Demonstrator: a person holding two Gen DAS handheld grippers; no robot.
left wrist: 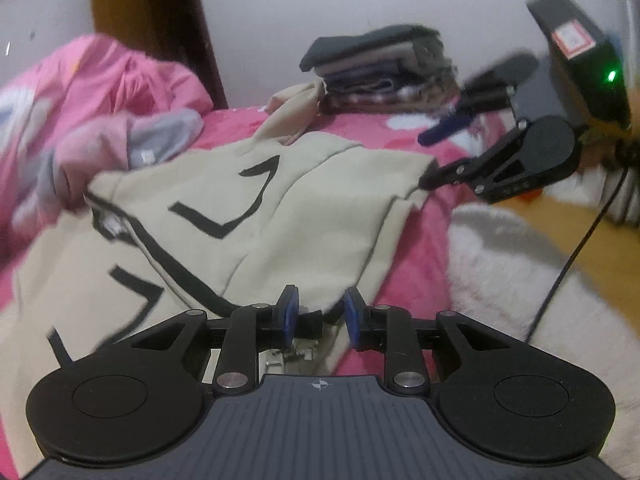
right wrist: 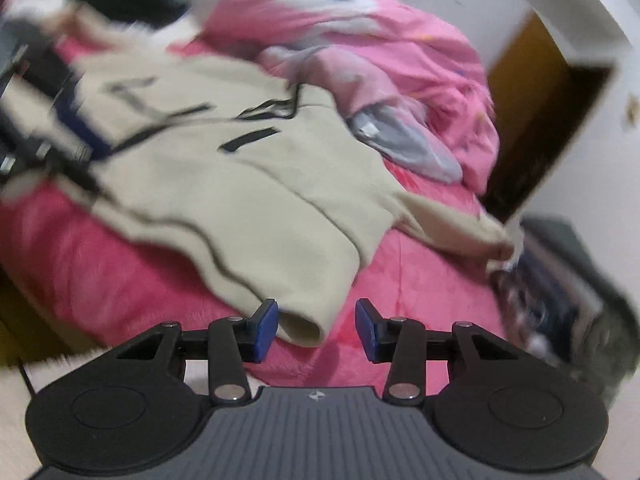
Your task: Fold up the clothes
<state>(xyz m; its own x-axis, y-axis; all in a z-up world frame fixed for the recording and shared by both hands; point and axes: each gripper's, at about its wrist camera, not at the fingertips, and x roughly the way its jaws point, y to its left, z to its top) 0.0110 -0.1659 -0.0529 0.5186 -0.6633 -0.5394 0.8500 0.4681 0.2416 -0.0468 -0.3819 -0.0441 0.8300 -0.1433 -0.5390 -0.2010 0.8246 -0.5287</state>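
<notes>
White wall [left wrist: 280,8] — wooden floor [left wrist: 560,232]

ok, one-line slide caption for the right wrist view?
Right tool open at the hem of a beige black-striped fleece garment spread on the pink bedspread.

txt: none legible | red-bordered sticker [left wrist: 570,40] on right gripper [left wrist: 430,178] body: too blurred

Pretty clearly I'm working in somebody's bedroom here. Everything sits on a bed [left wrist: 436,216] with a fuzzy hot-pink cover, and a rumpled pink duvet [right wrist: 400,52] is bunched up at one end. There's a stack of folded clothes [left wrist: 384,68] against a plain white wall [left wrist: 280,8], a dark wooden door frame [left wrist: 180,28] nearby, and a fluffy white rug [left wrist: 512,280] on the wooden floor [left wrist: 592,256] beside the bed.
</notes>
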